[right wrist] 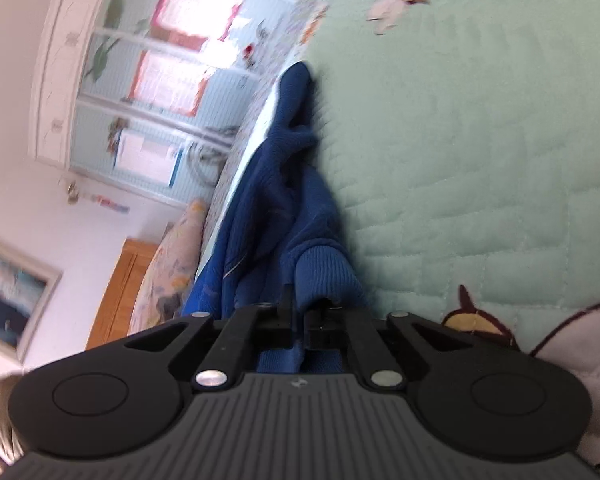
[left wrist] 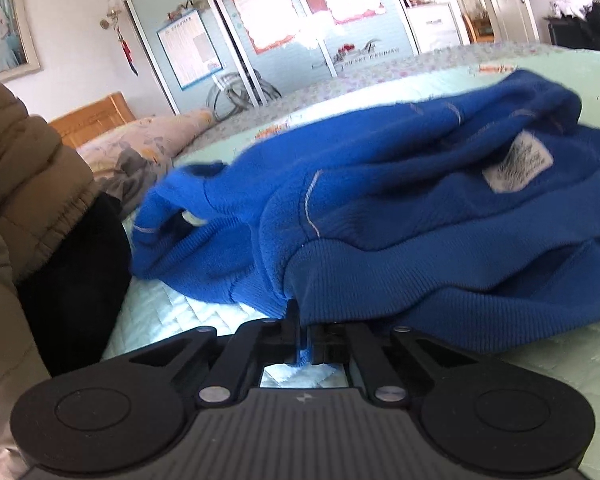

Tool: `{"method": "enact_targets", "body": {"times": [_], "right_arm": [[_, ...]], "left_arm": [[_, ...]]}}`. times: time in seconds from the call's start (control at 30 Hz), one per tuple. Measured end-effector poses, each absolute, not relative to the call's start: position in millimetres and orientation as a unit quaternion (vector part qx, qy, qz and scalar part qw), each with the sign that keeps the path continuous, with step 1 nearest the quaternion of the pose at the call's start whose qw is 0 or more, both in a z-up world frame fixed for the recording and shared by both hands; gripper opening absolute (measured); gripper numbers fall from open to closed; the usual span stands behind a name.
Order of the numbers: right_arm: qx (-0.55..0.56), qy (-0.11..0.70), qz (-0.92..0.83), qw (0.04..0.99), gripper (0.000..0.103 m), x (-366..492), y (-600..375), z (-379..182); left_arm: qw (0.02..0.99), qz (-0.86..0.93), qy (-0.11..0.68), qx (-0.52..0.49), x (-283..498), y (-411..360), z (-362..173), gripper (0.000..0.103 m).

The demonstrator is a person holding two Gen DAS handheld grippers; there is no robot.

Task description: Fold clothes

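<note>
Bed [left wrist: 560,364], mint quilted cover, carries the blue sweater [left wrist: 400,200], which lies crumpled across the near half, inside-out by the look of the exposed seams and care tag.

Step in hand, as I judge it: the pick-up / spread-out stage, folding proper not begun. Sweater's bunched w/ no flat panel yet.

Left claw [left wrist: 304,340] is clamped tight on the ribbed hem at the near edge, blue fabric pinched between the jaws. Right claw [right wrist: 300,320] likewise closed on a ribbed edge of the sweater [right wrist: 276,208], hem or cuff, can't tell which; cloth trails away toward the far side.

Next move prob. calls for lifting both grips, pulling apart to stretch the hem, then shaking or laying the body flat on the bed [right wrist: 480,140]. Needs even tension, else it re-bunches.

Writing: white care tag [left wrist: 518,162] has printed lines, too blurred to read. Wardrobe-door posters [left wrist: 268,12] far back, text illegible.
</note>
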State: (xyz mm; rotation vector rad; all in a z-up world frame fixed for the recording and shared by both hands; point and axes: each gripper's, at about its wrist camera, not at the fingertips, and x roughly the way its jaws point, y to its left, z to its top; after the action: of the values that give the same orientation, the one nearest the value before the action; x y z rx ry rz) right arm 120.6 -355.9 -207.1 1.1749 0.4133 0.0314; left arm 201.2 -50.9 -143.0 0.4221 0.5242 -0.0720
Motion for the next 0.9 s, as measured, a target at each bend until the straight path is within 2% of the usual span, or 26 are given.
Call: {"method": "enact_targets", "body": {"times": [0.17, 0.4, 0.73, 0.9], "right_arm": [[0.477, 0.152, 0.038, 0.865, 0.003, 107.9, -351.2, -156.4], [0.457, 0.080, 0.078, 0.882, 0.003, 76.2, -355.3, -83.1], [0.408, -0.038, 0.150, 0.900, 0.003, 5.5, -356.8, 47.5], [0.370, -0.069, 0.182, 0.908, 0.003, -17.3, -361.1, 121.8]], "left_arm": [[0.958, -0.037, 0.212, 0.191, 181.1, -45.3, -106.7, 0.001], [0.970, -0.027, 0.130, 0.203, 131.9, -37.4, -30.5, 0.002], [0.982, -0.026, 0.007, 0.188, 44.0, -24.9, 108.9, 0.002], [0.984, -0.039, -0.016, 0.171, 27.1, -16.9, 196.3, 0.002]]}}
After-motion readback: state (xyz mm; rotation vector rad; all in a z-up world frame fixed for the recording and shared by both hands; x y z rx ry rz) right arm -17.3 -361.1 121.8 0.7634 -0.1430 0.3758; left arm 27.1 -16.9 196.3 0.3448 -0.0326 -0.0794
